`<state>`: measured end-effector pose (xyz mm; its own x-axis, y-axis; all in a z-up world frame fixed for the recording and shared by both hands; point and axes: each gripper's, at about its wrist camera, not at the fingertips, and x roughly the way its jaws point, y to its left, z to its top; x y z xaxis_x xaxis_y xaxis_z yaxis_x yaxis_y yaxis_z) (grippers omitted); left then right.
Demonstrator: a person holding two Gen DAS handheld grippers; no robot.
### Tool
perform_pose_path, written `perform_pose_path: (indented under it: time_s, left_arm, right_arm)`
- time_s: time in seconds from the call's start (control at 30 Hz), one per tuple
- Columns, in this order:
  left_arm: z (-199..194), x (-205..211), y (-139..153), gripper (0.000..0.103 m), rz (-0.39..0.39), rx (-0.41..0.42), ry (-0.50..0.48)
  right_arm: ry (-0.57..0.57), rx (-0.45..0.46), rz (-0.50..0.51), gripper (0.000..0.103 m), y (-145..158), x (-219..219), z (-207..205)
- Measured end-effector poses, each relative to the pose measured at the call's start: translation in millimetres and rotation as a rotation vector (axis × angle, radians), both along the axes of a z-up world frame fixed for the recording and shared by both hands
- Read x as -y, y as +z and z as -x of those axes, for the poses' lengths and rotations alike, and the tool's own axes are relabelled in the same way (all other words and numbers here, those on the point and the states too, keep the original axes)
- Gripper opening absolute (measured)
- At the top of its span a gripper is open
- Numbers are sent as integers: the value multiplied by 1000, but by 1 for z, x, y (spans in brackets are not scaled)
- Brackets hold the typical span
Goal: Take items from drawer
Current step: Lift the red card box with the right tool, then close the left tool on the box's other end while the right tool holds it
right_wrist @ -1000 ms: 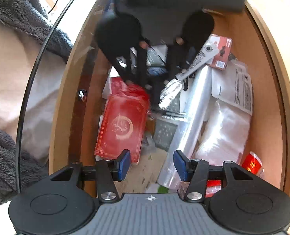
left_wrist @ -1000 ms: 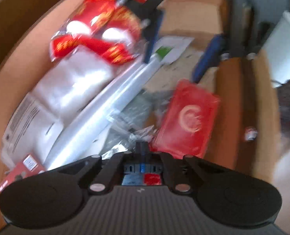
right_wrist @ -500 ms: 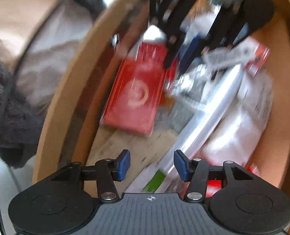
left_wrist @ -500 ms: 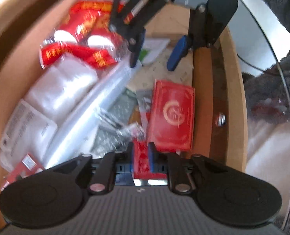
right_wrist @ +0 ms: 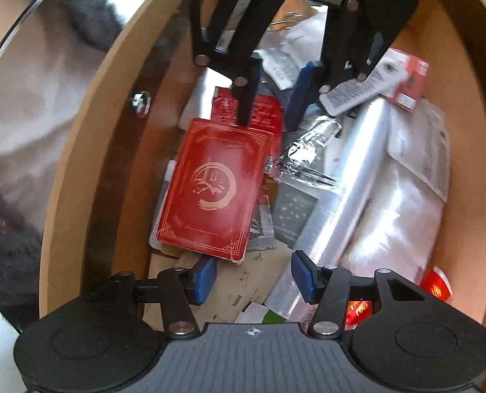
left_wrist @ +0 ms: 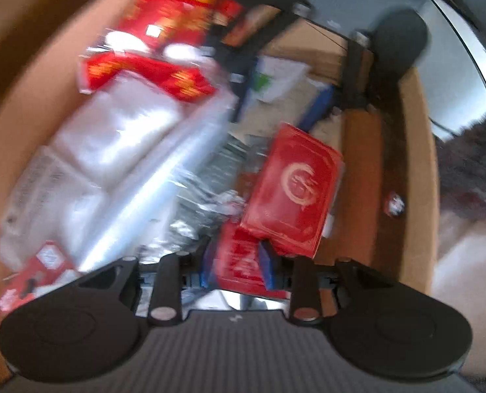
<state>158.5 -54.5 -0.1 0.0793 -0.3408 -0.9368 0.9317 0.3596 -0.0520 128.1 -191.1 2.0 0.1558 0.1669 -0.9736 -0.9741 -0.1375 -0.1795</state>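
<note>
— What is the left claw doing?

— I am seeing the left gripper (left_wrist: 237,263) pinching a small red foil packet with pale print (left_wrist: 239,258) between its blue pads (left_wrist: 265,267). The jaws are drawn in narrow around the packet's width. My left wrist picture is blurring, so I am not reading the print.

— And from the other side?

— Through the right wrist camera the left gripper (right_wrist: 272,98) is reaching down into the drawer from the far end, its fingers straddling that same red packet (right_wrist: 262,114).

— What is lying against it?

— A flat red box with a gold crescent emblem (right_wrist: 211,190) is lying over the packet's near edge, so the two are overlapping.

— The right claw?

— I am holding the right gripper (right_wrist: 252,281) spread wide, with nothing between its blue pads (right_wrist: 303,278). It is hovering over the brown cardboard on the drawer floor (right_wrist: 243,281), just beside the red box's near corner.

— Further out?

— A long roll of clear plastic film (right_wrist: 338,203) is running diagonally beside the box, crumpled silver foil (right_wrist: 305,154) is lying between them, and white plastic bags (right_wrist: 406,196) are filling the far side. The wooden drawer wall (right_wrist: 79,177) is curving around everything, and a grey fleece sleeve (right_wrist: 3,239) is showing outside it.
</note>
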Motion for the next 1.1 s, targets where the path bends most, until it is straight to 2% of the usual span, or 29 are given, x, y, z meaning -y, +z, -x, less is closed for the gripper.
perform_pose_path:
  time_s: [0.03,0.1,0.2,0.3,0.33,0.4,0.43,0.47,0.53,0.57,0.67,0.77,0.93,1.1]
  left_arm:
    - [-4,-3,5,28,19,21,33]
    - [-9,-6,11,28,33,57,77]
    - [-3,-3,5,25,-17,105,61]
    - [1,-2,3,28,-16,93,42]
    - [1,-1,4,38,-3,94,37]
    - [6,-2,10,48,28,89,18]
    - [10,-2,13,58,41,86,5]
    - [12,-1,14,64,54,88,-9]
    - [16,2,14,82,75,94,-43]
    - [6,7,4,84,78,89,-69]
    - [3,15,-5,83,60,100,-86]
    - [2,23,-12,83,51,95,-97]
    - [6,31,-17,83,35,138,-187]
    - [14,37,-36,81,-72,142,-269]
  right_arm:
    - [-15,19,-14,50,2,2,1]
    - [-47,46,-51,50,7,5,2]
    - [-74,119,-58,53,9,3,3]
    - [-139,174,-58,56,11,5,-2]
    - [-162,166,-64,57,13,5,-4]
    - [-177,135,-78,58,18,7,-3]
    - [-181,128,-74,58,20,7,-2]
    - [-184,117,-73,58,22,7,-2]
    - [-200,50,-104,59,28,3,-7]
    - [-209,7,-121,59,35,4,-8]
    - [-238,-77,-156,66,46,4,-11]
    - [-272,-97,-138,68,37,-7,-15]
    - [-264,-112,-72,68,17,-24,-16]
    - [-251,-90,-36,68,9,-34,-11]
